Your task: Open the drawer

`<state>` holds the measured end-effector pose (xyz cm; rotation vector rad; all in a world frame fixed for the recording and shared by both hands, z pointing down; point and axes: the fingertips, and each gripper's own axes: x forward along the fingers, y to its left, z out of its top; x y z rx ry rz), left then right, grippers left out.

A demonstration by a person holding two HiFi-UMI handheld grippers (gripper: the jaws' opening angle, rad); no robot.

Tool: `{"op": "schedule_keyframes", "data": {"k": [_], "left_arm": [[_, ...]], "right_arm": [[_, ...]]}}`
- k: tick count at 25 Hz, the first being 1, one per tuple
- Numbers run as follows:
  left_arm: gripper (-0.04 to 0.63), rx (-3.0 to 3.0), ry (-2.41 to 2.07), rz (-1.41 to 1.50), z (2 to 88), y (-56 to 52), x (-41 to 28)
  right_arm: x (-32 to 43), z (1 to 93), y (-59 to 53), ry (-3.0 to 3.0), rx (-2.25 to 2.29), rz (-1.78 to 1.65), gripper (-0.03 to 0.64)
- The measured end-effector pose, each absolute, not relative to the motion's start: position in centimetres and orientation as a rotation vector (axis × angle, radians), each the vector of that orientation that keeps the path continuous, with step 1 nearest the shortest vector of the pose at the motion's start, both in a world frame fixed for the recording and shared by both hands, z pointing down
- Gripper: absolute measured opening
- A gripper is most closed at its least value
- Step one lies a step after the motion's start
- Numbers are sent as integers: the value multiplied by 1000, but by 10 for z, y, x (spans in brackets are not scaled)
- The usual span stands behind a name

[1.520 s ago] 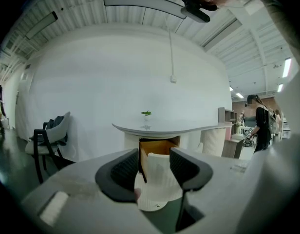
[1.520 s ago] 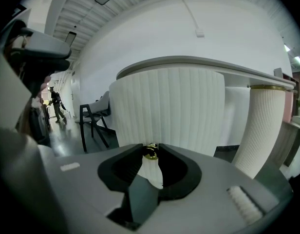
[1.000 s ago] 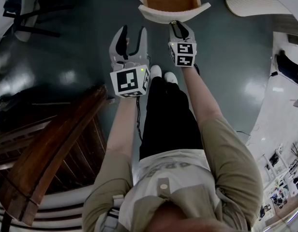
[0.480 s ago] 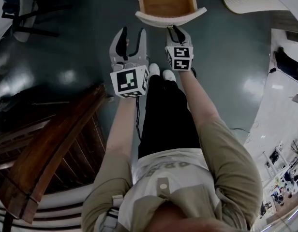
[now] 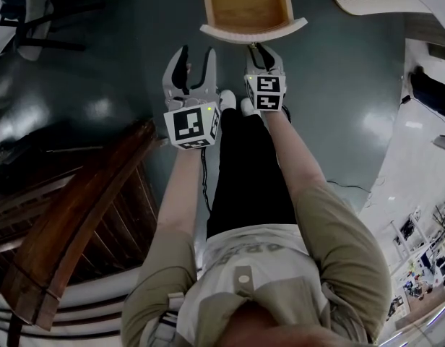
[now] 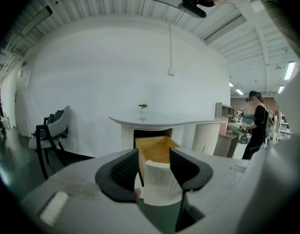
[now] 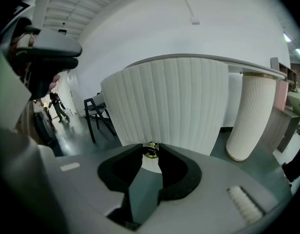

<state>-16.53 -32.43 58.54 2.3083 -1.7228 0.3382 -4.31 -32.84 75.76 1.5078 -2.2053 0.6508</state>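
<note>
**Surroundings.** Dark glossy floor [image 5: 352, 85] carrying pale light reflections. Brown slatted wooden frame [image 5: 78, 223] at lower left of the head view. Black-legged chair [image 6: 55, 130] with a pale shell, near the white wall [image 6: 91, 72] and well left of the curved white tabletop [image 6: 189, 121]. Small green plant [image 6: 142, 106] upright on that tabletop. Fluted white column [image 7: 250, 116], gold ring at its base, standing on the floor. Small box [image 6: 172, 72] on the wall, a thin cord running up from it. Person in dark clothes [image 6: 259, 126] standing at far right. Second person [image 7: 56, 106] far off at left in the right gripper view.
</note>
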Motion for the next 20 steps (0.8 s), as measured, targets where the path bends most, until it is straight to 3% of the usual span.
{"op": "schedule_keyframes", "data": {"k": [20], "left_arm": [[210, 2280, -1732, 322, 569, -333, -159]], "right_arm": [[-46, 761, -330, -2185, 1411, 659, 107]]}}
